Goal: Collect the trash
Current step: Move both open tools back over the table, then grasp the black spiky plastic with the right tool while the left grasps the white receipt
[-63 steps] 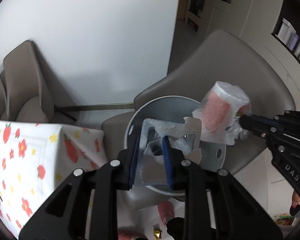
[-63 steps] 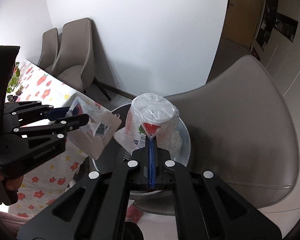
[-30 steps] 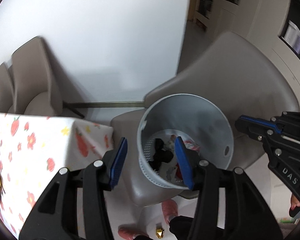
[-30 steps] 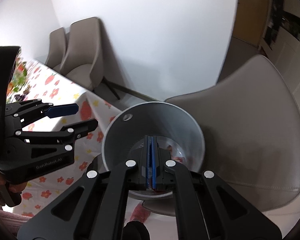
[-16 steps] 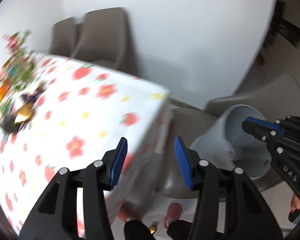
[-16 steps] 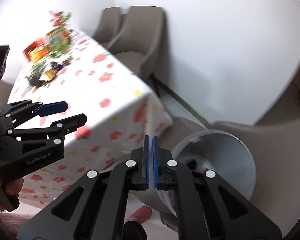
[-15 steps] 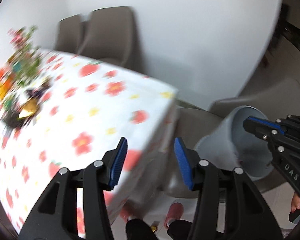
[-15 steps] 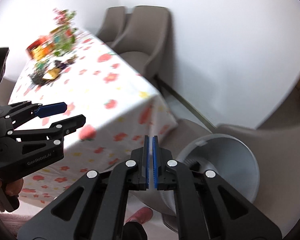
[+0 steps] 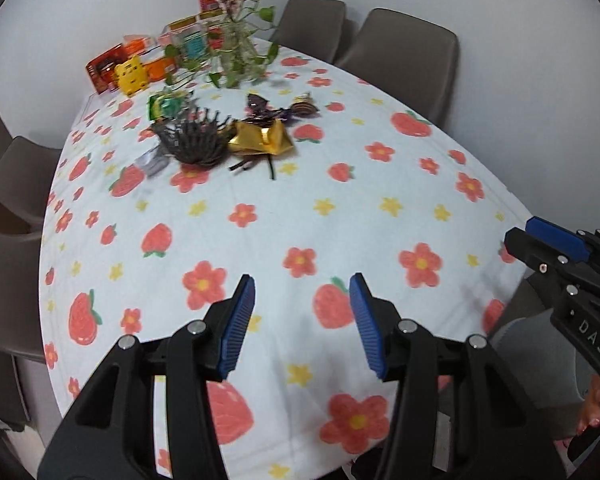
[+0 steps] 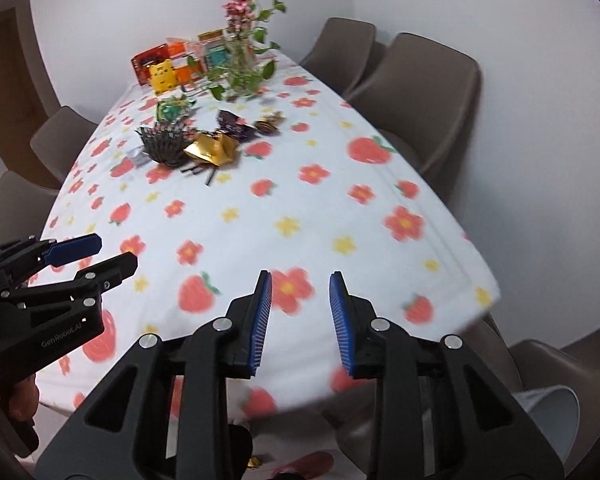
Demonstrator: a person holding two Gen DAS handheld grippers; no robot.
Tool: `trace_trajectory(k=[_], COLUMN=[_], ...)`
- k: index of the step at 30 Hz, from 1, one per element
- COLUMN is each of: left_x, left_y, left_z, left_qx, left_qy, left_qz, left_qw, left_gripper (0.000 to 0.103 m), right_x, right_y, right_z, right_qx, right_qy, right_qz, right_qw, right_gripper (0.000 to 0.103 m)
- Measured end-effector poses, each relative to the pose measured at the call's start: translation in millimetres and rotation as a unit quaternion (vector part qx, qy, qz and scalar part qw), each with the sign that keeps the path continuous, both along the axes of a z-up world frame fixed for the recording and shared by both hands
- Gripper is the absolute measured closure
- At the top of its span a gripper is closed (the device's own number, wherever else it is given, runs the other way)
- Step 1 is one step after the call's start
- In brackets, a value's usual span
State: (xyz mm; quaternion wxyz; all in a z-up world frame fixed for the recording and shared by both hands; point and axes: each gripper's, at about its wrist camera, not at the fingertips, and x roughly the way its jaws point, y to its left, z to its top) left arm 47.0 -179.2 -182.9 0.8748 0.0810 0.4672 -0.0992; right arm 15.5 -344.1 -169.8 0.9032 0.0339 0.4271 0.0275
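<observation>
Both grippers tilt down over the near end of the table (image 9: 380, 208). Left gripper (image 9: 302, 322) has its jaws partly apart with nothing between them. Right gripper (image 10: 300, 314) has just been opening its jaws, and they too stand apart and empty. Trash lies well ahead at the far end of the strawberry-print tablecloth (image 10: 300, 208): a gold wrapper (image 9: 262, 140), a dark spiky piece (image 9: 194, 144) and purple wrappers (image 10: 234, 128), before a plant vase (image 9: 238, 54). Brown chairs (image 10: 424, 92) line the white walls.

Empty tongs (image 10: 299, 316) above tablecloth (image 10: 300, 220)
</observation>
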Motion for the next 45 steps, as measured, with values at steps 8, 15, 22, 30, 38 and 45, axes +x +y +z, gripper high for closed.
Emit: trace_trajectory(k=[8,15,22,30,38,45], left_x=[53,105,159,212,258,276], left_y=[84,136,173,188,184,179], left_z=[8,2,-10,-37,-71,-88], left_qx=[0.001,0.007,0.008,0.019,0.011,0.002], left_qy=[-0.008,-0.01,-0.004,0.01,0.021,0.018], left_qz=[0.065,0.092,0.101,0.079,0.038,0.002], left_qw=[0.9978,0.9957,0.9948,0.9966,0.999,0.9998], left_gripper=[0.053,0.053,0.053,0.053,0.053,0.079], right_x=[69,128,190,257,294,302], right_y=[76,133,180,213,220,226], right_z=[5,4,-5,-27,-58,-68], right_qx=[-0.005,-0.017,-0.019,-0.019,-0.02,-0.03], right_qy=[-0.004,-0.001,0.001,0.018,0.051,0.056], right_qz=[0.052,0.094,0.122,0.13,0.125,0.145], right_qw=[0.999,0.995,0.992,0.991,0.991,0.987], right_gripper=[0.074,0.074,0.074,0.074,0.074,0.092])
